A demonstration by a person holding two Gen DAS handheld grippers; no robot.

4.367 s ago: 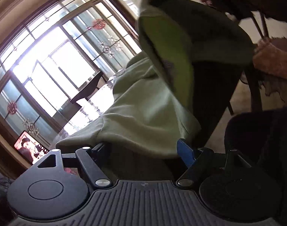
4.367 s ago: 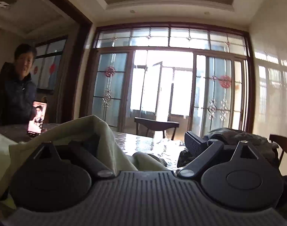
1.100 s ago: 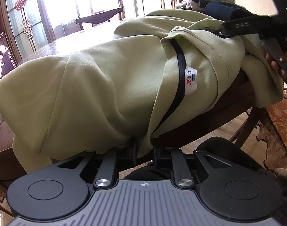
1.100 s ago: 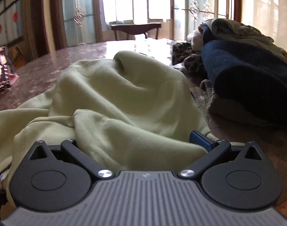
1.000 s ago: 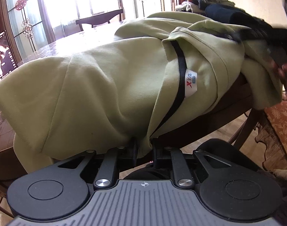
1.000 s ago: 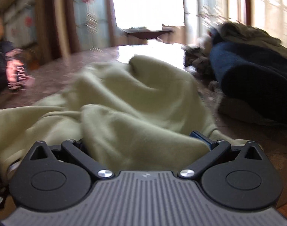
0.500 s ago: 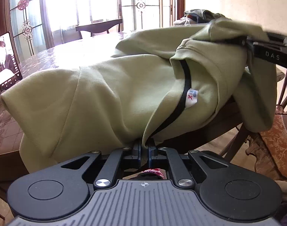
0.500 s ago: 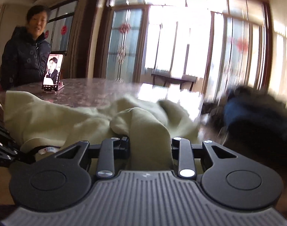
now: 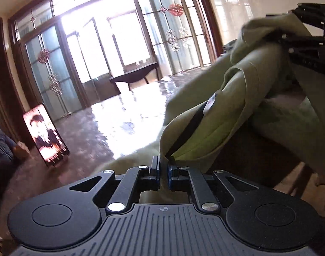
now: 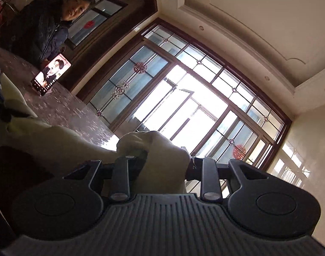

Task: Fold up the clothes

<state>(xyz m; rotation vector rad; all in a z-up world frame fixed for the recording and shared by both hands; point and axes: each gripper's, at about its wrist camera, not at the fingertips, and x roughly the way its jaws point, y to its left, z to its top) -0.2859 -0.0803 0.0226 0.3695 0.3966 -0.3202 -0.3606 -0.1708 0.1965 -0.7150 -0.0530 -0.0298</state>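
Over the near edge of the dining table (image 9: 94, 128), the left wrist view shows one pale green sweatshirt (image 9: 232, 115) lifted off the glossy top. The left gripper (image 9: 162, 168) has its jaws nearly together, pinching a thin hem of that garment beside a black neck tape and a small white label (image 9: 211, 101). At the upper right the right gripper (image 9: 290, 40) appears from outside, its black fingers clamped on a bunched fold of the same sweatshirt. One phone (image 9: 45, 134) stands propped toward the table's left edge, its screen lit, and one dark chair (image 9: 134, 75) sits at the far edge before the tall windows.

Seen from the right wrist, the room is rolled steeply. The right gripper (image 10: 169, 164) has its jaws part-way closed, squeezing a thick wad of the sweatshirt (image 10: 162, 162). Only this view shows one person in a dark jacket (image 10: 43, 23) behind the far left edge, by the phone (image 10: 51, 74), and the ceiling; the label shows only in the other view.
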